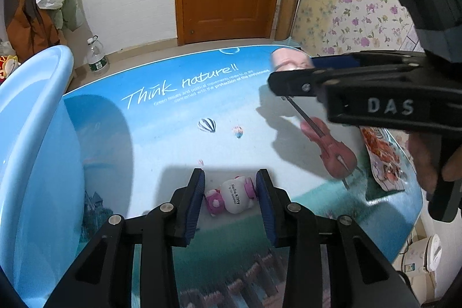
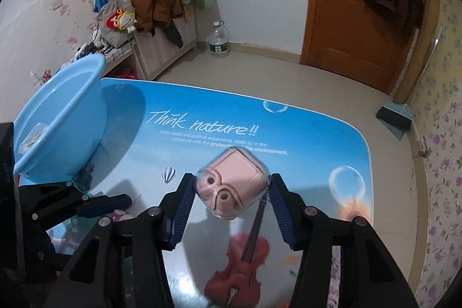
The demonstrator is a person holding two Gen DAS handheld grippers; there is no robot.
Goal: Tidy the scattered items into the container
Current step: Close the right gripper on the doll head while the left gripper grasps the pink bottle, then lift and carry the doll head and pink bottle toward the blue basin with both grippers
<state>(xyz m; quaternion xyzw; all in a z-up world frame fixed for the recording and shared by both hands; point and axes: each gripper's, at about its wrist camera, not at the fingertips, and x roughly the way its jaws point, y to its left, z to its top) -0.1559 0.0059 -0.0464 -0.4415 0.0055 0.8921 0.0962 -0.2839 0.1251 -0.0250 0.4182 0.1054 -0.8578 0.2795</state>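
Note:
A small white and pink Hello Kitty toy (image 1: 232, 195) lies on the blue printed tabletop (image 1: 173, 134), and my left gripper (image 1: 231, 178) is shut on it, a pad against each side. My right gripper (image 2: 232, 178) is shut on a pink cube in a clear case (image 2: 234, 184), held a little above the table. In the left wrist view the cube (image 1: 290, 61) shows at the upper right between the right gripper's fingers. The light blue basin (image 1: 34, 134) (image 2: 57, 117) stands at the table's left edge with a clear item (image 2: 31, 134) inside. A red toy violin (image 2: 242, 264) (image 1: 332, 146) lies below the cube.
A printed snack packet (image 1: 381, 158) lies at the table's right edge beside the violin. A person's hand (image 1: 424, 160) holds the right gripper's handle. On the floor beyond the table stand a water bottle (image 2: 219, 41) and a dustpan (image 2: 394, 117). A white appliance (image 1: 427, 253) sits low on the right.

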